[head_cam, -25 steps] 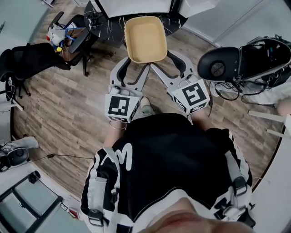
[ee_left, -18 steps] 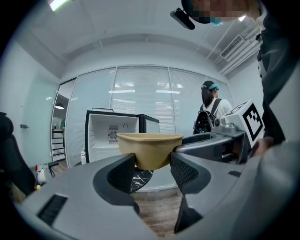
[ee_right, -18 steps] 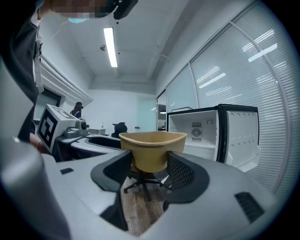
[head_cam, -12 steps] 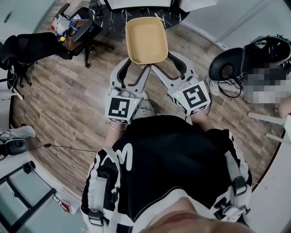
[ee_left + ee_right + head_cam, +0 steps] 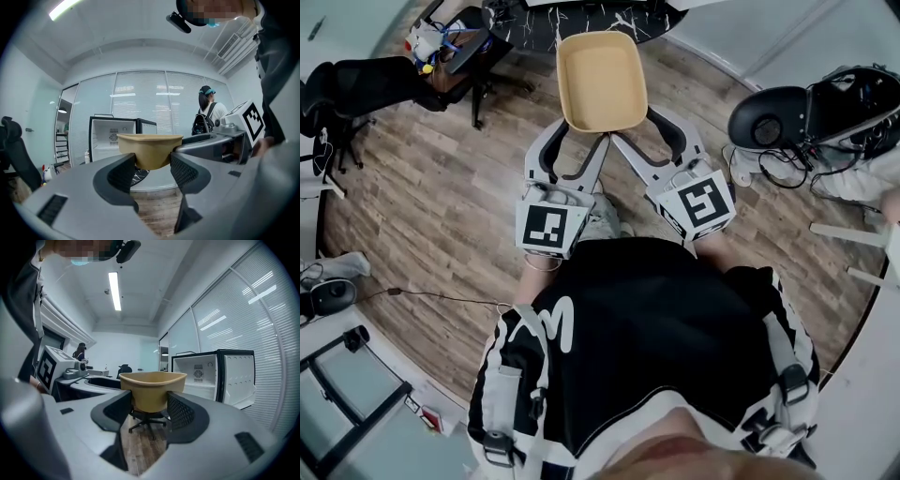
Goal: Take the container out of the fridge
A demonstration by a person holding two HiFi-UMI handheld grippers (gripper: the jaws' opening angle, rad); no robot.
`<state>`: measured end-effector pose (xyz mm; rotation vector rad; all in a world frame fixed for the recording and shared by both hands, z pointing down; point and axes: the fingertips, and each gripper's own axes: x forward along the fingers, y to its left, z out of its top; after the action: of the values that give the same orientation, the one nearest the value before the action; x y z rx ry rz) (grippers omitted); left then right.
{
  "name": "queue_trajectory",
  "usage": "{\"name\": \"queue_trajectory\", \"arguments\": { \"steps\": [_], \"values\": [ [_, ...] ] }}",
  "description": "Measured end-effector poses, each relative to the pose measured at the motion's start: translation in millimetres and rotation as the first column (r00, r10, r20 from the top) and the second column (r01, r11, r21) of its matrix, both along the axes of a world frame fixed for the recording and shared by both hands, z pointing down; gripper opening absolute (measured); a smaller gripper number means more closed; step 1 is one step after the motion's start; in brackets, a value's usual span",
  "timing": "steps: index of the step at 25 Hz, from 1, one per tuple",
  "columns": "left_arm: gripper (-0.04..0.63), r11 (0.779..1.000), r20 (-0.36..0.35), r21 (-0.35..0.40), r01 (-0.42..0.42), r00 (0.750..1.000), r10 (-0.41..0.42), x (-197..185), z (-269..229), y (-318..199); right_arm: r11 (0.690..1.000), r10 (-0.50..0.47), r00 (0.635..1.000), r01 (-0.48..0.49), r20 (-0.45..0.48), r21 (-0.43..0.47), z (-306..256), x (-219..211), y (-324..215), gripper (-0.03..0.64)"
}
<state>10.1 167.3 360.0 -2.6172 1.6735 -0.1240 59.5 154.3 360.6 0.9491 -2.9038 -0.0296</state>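
While both claws are sharing one load, entries are running thus: left gripper (image 5: 584, 138) is clamping the near left corner of the container (image 5: 600, 80); container is hanging outside the fridge (image 5: 115, 136), above the wooden floor (image 5: 441, 216); right gripper (image 5: 635, 129) is clamping the near right corner. Hazard, as judged: far end is overhanging unsupported; grippers drifting apart or easing their pinch could be tipping or dropping it. Head view is showing the container's empty interior; gripper views are showing the open fridge behind, which the head view is not clearly showing.
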Motion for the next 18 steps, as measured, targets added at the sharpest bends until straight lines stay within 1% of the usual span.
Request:
{"name": "queue_trajectory", "arguments": {
  "steps": [7,18],
  "values": [
    [0.241,1.0,-0.024,0.015,-0.003,1.0,0.003,7.2,-2.0,23.4,1.0,-0.001,1.0,0.0,0.024,0.019,-4.3,7.6,23.0,0.247],
    [0.241,1.0,-0.02,0.024,-0.003,1.0,0.004,16.7,-4.8,38.7,1.0,0.007,1.0,-0.008,0.023,0.03,-7.2,17.0,38.8,0.246]
  ]
}}
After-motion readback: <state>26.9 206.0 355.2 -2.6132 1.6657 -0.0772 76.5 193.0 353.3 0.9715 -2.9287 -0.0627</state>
